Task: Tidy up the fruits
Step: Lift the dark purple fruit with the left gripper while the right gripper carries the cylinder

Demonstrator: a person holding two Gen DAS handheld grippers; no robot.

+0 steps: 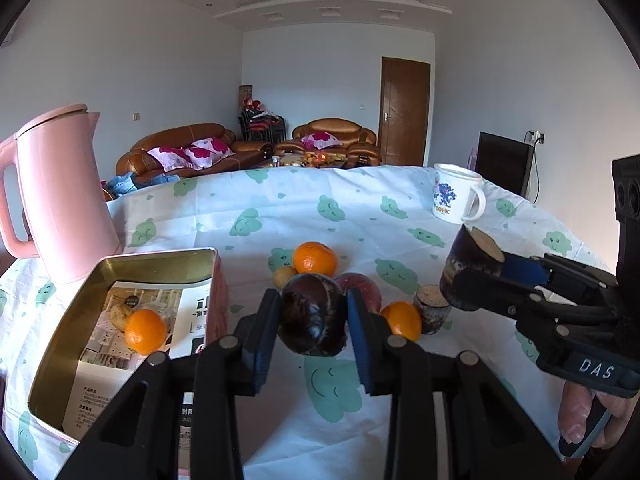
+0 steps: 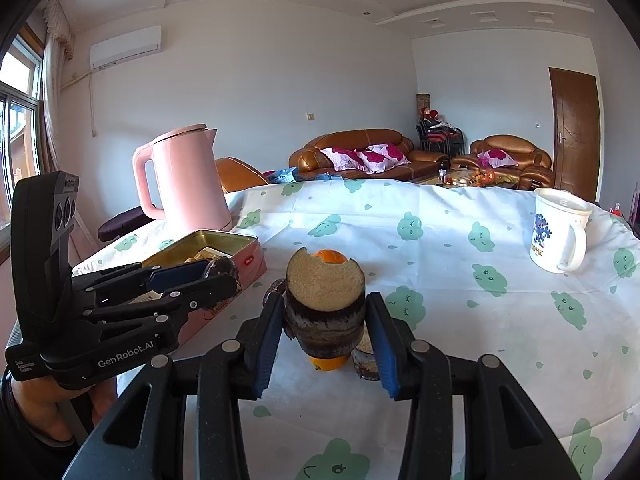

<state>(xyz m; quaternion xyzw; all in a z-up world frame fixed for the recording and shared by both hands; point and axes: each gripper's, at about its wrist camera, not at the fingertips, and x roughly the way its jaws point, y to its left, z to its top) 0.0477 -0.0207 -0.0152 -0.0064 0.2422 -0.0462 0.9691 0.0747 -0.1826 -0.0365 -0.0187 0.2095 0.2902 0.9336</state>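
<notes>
1. The left gripper (image 1: pixel 312 320) pinches a dark round fruit (image 1: pixel 314 312) in its jaws, held above the table (image 1: pixel 360 208) beside the open tin (image 1: pixel 160 260).
2. The right gripper (image 2: pixel 324 328) clamps a dark cut stalk piece (image 2: pixel 325 300), possibly sugarcane.
3. Carry each over the tin's rim, lower gently beside the orange (image 1: pixel 145 331) inside, then release, one hand at a time.

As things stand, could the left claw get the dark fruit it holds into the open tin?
Probably yes: the left claw is shut on the dark round fruit, the tin is open-topped beside it, and nothing stands between.
</notes>
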